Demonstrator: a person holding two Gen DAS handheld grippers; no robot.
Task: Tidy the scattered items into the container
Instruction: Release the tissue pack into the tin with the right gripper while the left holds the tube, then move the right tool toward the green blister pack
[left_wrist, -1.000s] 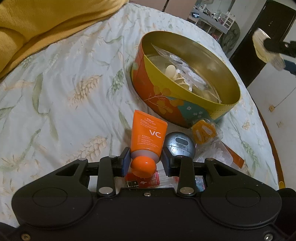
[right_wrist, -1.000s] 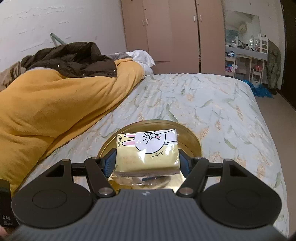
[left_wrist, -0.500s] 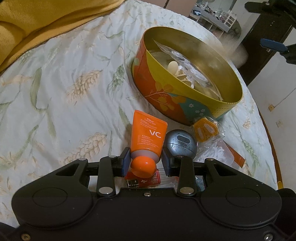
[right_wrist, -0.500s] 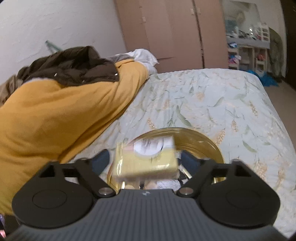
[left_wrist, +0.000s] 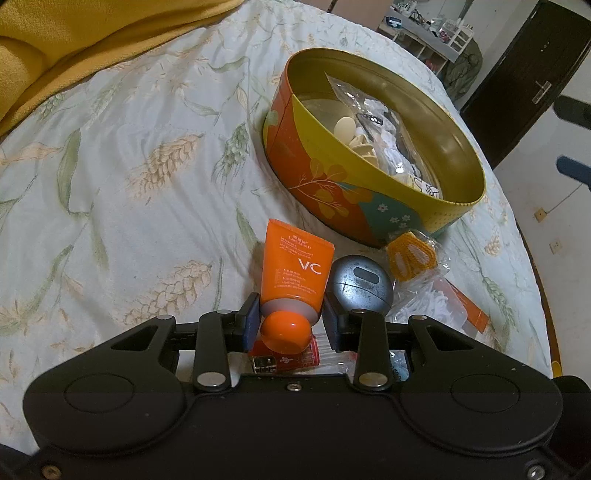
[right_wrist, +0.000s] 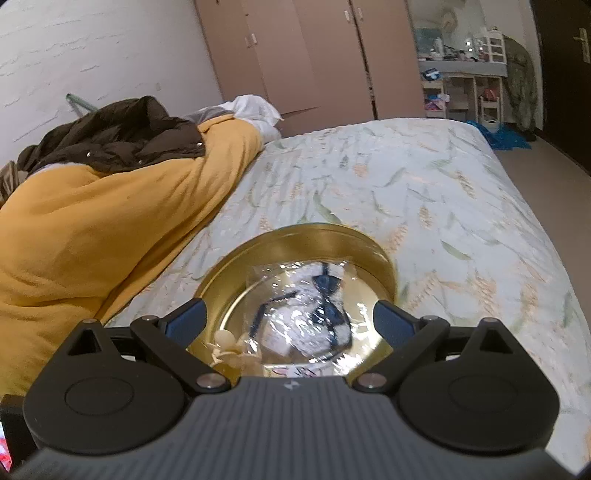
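My left gripper (left_wrist: 290, 317) is shut on an orange "VC" tube (left_wrist: 295, 269), gripped just above its round cap and lying on the bed sheet. Beyond it stands a round orange-and-yellow tin (left_wrist: 332, 177) with clear bags and small cream pieces inside. A cartoon tissue pack (left_wrist: 428, 186) peeks out at the tin's near wall. My right gripper (right_wrist: 291, 321) hovers over the tin (right_wrist: 321, 230), its jaws opening wide with nothing between them. Its blue fingers (left_wrist: 572, 168) show at the right edge of the left wrist view.
A grey round case (left_wrist: 360, 284), a bagged yellow crochet piece (left_wrist: 410, 256), a white packet (left_wrist: 439, 299) and a red item (left_wrist: 291, 358) lie by the tube. A yellow blanket (right_wrist: 110, 229) and dark jacket (right_wrist: 122, 136) cover the bed's left side.
The right gripper opened and the tissue pack dropped from it into the tin. The left gripper kept still with the orange tube.
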